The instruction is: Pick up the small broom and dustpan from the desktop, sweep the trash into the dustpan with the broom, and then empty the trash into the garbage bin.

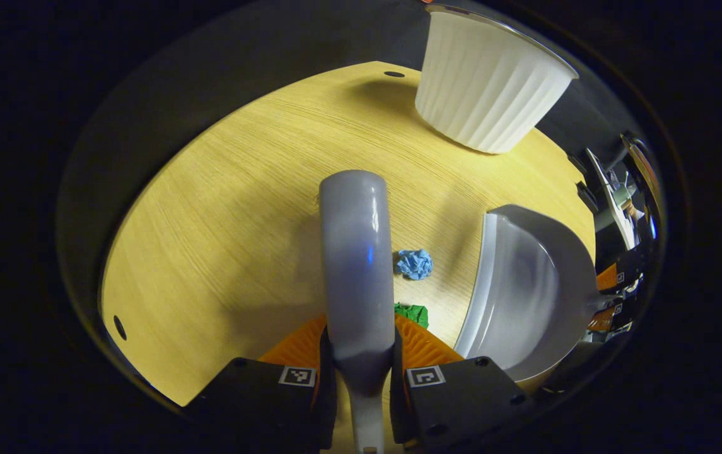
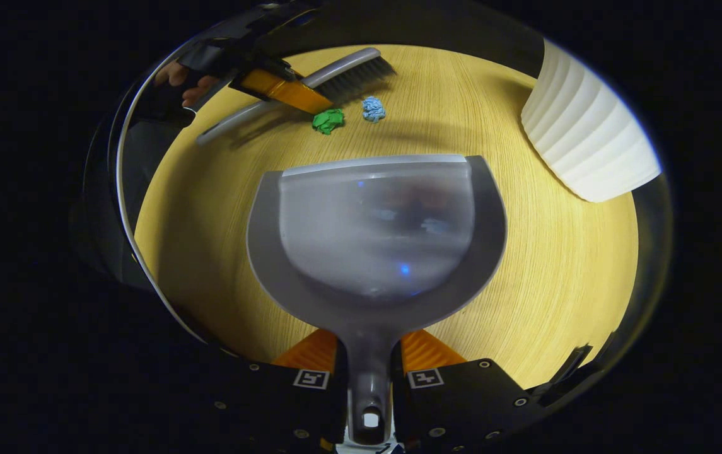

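The left gripper (image 1: 361, 372) is squeezing both fingers on the handle of the small grey plastic broom (image 1: 357, 252). In the right gripper view the broom (image 2: 335, 79) is sitting at the far left of the round, pale wooden worktop (image 2: 556, 265), with its dark bristles pointing at the trash.

Just beside the bristles two bits of trash are lying on the worktop. The crumpled green paper ball (image 2: 328, 120) is on the left and the crumpled blue paper ball (image 2: 373, 108) is just to its right. They are close together but not touching. In the left gripper view the blue paper ball (image 1: 415, 263) and the green paper ball (image 1: 412, 313) are sitting between the broom and the pan.

The right gripper (image 2: 368, 378) is squeezing both fingers on the handle of the grey plastic dustpan (image 2: 376, 227). The open lip of the pan is facing the two balls from the near side, a little way off. Nothing is showing inside the pan.

At the far right the white ribbed plastic garbage bin (image 2: 588, 145) is standing on the worktop. Its inside is hidden, so I cannot tell what is in it.

I think both tools are already picked up. The sweeping of these two balls into the pan looks like it is coming, and the tipping into the bin is left after that.
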`<action>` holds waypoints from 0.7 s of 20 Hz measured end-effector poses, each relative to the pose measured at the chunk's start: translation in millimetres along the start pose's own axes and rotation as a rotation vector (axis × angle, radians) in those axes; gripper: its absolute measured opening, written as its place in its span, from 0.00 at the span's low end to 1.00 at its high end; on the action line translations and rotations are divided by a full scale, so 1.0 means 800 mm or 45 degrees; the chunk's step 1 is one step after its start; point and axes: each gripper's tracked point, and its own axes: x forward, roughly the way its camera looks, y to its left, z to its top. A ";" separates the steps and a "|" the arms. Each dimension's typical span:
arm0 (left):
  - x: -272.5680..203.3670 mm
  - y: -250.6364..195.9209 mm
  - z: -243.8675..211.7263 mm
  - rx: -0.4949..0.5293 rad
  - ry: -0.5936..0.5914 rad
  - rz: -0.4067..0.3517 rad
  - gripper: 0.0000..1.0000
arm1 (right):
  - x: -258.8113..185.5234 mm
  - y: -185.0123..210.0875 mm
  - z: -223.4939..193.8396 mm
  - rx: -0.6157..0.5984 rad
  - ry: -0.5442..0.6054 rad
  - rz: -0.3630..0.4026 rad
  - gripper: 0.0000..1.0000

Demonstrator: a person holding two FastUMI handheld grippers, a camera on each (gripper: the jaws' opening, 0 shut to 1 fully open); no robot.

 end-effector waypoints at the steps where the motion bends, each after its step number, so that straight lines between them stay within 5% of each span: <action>1: 0.002 -0.007 -0.004 0.018 0.023 -0.029 0.38 | -0.002 -0.001 0.001 -0.004 0.001 -0.002 0.31; 14: -0.029 -0.112 0.008 0.023 0.127 -0.399 0.38 | -0.012 -0.003 0.022 -0.007 0.004 -0.001 0.31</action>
